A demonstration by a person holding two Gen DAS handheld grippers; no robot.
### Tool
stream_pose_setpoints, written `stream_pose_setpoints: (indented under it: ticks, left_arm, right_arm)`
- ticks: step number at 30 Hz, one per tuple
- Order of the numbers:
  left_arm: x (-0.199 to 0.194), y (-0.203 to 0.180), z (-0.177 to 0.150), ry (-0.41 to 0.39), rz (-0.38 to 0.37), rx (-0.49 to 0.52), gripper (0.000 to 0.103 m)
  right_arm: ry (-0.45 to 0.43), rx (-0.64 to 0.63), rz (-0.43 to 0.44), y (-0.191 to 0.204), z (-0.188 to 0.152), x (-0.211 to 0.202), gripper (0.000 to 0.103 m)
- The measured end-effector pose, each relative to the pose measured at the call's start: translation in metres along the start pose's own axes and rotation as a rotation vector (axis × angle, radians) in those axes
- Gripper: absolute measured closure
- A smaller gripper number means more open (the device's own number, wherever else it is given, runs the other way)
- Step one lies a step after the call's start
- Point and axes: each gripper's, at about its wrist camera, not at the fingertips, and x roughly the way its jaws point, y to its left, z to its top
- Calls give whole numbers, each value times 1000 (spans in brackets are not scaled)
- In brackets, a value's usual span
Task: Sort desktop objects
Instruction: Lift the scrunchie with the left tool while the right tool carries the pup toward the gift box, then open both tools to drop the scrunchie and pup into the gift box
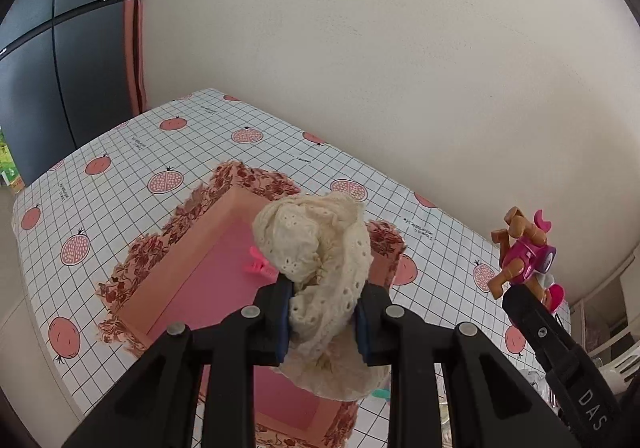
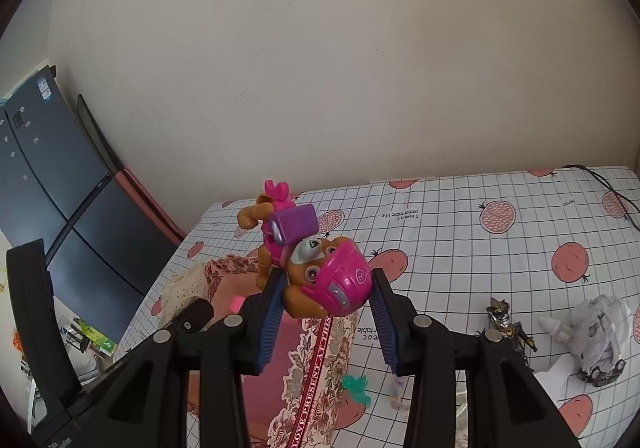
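Gridded tablecloth (image 1: 120,151), lace cloth (image 1: 320,248) pinched in left claw (image 1: 324,322)

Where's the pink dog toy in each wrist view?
Left wrist: dog toy at the right edge, shut in the right gripper.
Right wrist: dog toy at centre, upside down between the jaws.
Shared landmark: pink box on the checked tablecloth.

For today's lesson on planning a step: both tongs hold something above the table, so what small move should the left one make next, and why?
Probably lower the left tongs a little and let go. They are shut on the lace cloth, which hangs right over the open pink box where a pink clip already lies. The right tongs grip the toy pup, off to the box's side.
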Motion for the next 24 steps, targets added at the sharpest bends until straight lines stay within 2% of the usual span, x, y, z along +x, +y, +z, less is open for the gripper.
stream_pose_setpoints:
  ticks: [6, 24]
  left_arm:
    - [7, 24, -1, 8, 26, -45, 76]
    - [34, 82, -12, 118, 75, -205, 76]
  right_arm:
    - [44, -26, 34, 12, -12, 15, 58]
    - [176, -171, 39, 60, -47, 55, 58]
